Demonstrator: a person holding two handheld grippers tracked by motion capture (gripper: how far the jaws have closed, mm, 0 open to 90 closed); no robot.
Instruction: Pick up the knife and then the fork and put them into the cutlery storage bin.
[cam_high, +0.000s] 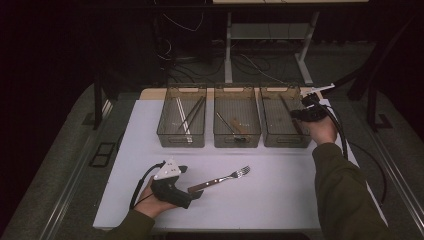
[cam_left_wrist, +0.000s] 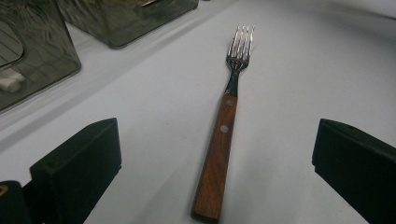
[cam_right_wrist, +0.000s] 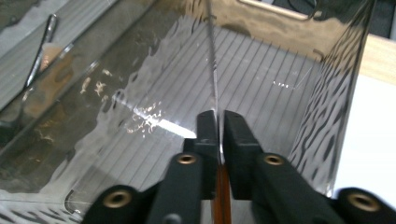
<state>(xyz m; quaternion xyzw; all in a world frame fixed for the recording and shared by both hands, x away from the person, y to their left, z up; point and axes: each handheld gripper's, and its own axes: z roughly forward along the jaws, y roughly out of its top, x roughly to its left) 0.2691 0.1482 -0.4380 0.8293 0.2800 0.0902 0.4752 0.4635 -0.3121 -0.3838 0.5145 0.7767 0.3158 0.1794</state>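
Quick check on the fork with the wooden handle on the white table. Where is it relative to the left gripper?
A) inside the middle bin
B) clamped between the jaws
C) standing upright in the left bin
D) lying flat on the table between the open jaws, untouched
D: in the left gripper view the fork lies flat on the table, with both jaws of the left gripper standing wide apart on either side of it.

Three bins in a row along the table's (cam_high: 280, 200) far edge: left bin (cam_high: 182, 116), middle bin (cam_high: 236, 117), right bin (cam_high: 285, 117), each holding cutlery; fork (cam_high: 220, 179) near the front edge, tines toward the right.
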